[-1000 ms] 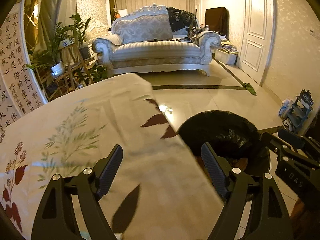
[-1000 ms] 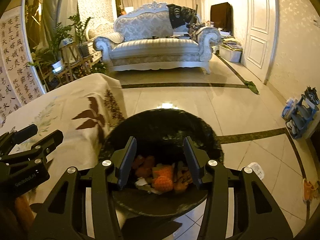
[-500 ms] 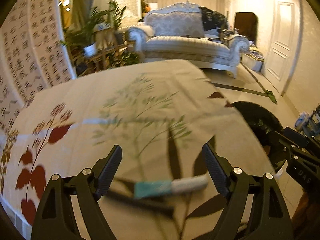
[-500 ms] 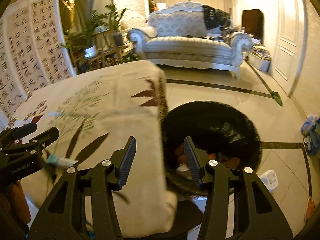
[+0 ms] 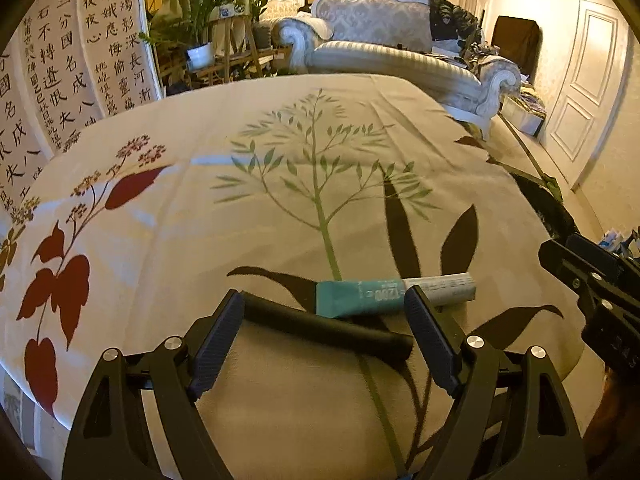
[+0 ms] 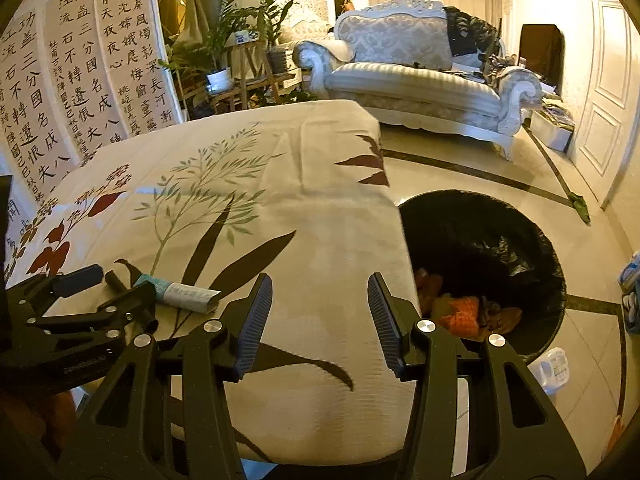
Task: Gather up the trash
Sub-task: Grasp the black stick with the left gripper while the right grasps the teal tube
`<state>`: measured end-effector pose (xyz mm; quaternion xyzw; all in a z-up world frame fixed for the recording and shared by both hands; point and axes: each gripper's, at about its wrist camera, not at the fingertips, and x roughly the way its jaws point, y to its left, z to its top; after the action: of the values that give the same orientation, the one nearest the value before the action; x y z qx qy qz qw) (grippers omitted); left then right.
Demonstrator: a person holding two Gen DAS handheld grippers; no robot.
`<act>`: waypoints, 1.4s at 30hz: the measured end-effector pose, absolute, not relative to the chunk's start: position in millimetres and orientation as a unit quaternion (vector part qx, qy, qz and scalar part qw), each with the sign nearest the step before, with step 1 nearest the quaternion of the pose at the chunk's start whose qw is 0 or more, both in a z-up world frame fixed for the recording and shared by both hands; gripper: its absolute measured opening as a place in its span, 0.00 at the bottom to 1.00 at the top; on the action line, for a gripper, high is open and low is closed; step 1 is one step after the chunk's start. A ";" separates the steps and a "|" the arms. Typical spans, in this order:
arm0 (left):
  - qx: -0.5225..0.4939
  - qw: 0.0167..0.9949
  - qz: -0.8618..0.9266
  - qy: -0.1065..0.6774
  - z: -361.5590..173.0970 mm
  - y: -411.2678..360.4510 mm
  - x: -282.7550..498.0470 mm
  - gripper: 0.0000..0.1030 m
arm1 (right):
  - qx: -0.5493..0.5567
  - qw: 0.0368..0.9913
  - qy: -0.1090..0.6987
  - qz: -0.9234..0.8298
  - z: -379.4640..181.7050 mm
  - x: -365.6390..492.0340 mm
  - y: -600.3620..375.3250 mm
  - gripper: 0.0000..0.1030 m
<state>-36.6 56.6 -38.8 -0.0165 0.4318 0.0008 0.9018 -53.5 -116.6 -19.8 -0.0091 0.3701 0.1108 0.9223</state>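
Observation:
A teal and white tube (image 5: pixel 394 293) lies on the leaf-patterned tablecloth (image 5: pixel 240 208), with a black rod-like object (image 5: pixel 328 327) lying just in front of it. My left gripper (image 5: pixel 330 342) is open and empty, its jaws on either side of the rod and the tube's near end. The tube also shows in the right wrist view (image 6: pixel 180 293), with the left gripper (image 6: pixel 102 286) over it. My right gripper (image 6: pixel 320 318) is open and empty over the table's right edge. A black-lined trash bin (image 6: pixel 484 268) holding orange trash stands on the floor beside the table.
A white sofa (image 6: pixel 416 80) stands at the back. Potted plants (image 6: pixel 224 52) on wooden stands and calligraphy panels (image 6: pixel 80 80) are at the left. A white door (image 6: pixel 604 92) is at the right. A small white container (image 6: pixel 554 368) lies on the floor by the bin.
Both grippers swung left from the bin to over the table. The left gripper came down around the rod and tube. Both stayed open.

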 end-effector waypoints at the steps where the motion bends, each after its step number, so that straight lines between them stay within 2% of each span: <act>1: -0.019 0.900 0.001 0.435 -40.8 59.2 -35.5 0.77 | -0.010 0.922 0.370 0.113 -19.8 -52.7 -114.5 0.47; 5: -0.020 0.899 0.005 0.438 -47.4 68.9 -31.6 0.75 | -0.012 0.921 0.370 0.120 -19.4 -52.6 -108.6 0.47; 6: -0.014 0.901 0.009 0.434 -46.8 68.3 -31.7 0.67 | -0.012 0.921 0.370 0.121 -19.1 -52.7 -107.9 0.47; 10: 0.003 0.905 0.007 0.425 -45.3 72.6 -27.7 0.55 | -0.014 0.920 0.371 0.125 -19.0 -50.1 -102.9 0.47; 15: 0.007 0.909 -0.005 0.416 -42.6 78.0 -26.2 0.26 | -0.019 0.917 0.373 0.138 -18.4 -47.8 -93.4 0.47; 17: -0.001 0.909 -0.011 0.417 -40.0 81.8 -25.0 0.25 | -0.023 0.915 0.375 0.148 -18.9 -47.5 -85.7 0.47; 19: -0.008 0.912 -0.011 0.410 -35.0 86.8 -27.1 0.25 | -0.029 0.913 0.375 0.158 -19.1 -47.6 -78.6 0.47; 20: -0.007 0.914 -0.007 0.405 -32.4 89.0 -28.4 0.30 | -0.032 0.912 0.376 0.163 -19.3 -47.4 -75.0 0.47; 21: -0.007 0.916 0.000 0.402 -28.7 92.5 -29.7 0.43 | -0.035 0.910 0.377 0.170 -20.1 -46.9 -70.2 0.47; 23: -0.023 0.918 0.007 0.395 -22.7 101.7 -33.0 0.56 | -0.043 0.905 0.381 0.185 -22.7 -44.9 -60.3 0.47; 25: -0.034 0.917 0.010 0.398 -19.7 108.2 -34.1 0.56 | -0.051 0.900 0.386 0.195 -25.4 -42.9 -52.2 0.47; 31: -0.041 0.910 0.017 0.413 -22.3 114.5 -43.9 0.64 | -0.083 0.885 0.403 0.218 -41.3 -38.4 -29.1 0.47; 33: -0.040 0.908 0.022 0.417 -26.0 113.9 -45.9 0.66 | -0.095 0.885 0.400 0.217 -44.8 -39.3 -25.4 0.42; 35: -0.042 0.905 0.024 0.423 -29.5 113.7 -48.0 0.66 | -0.113 0.889 0.392 0.207 -45.1 -42.1 -24.8 0.20; 37: -0.048 0.903 0.022 0.427 -31.3 110.9 -49.4 0.66 | -0.101 0.888 0.395 0.212 -44.0 -41.1 -30.5 0.14; 42: -0.050 0.901 0.011 0.431 -31.7 95.7 -50.3 0.68 | -0.080 0.895 0.391 0.197 -40.4 -41.7 -51.1 0.10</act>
<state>-50.3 95.7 -31.7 -0.0501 0.4306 0.0111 0.9011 -41.7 -51.1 -40.4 -0.0804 0.3915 0.1971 0.8952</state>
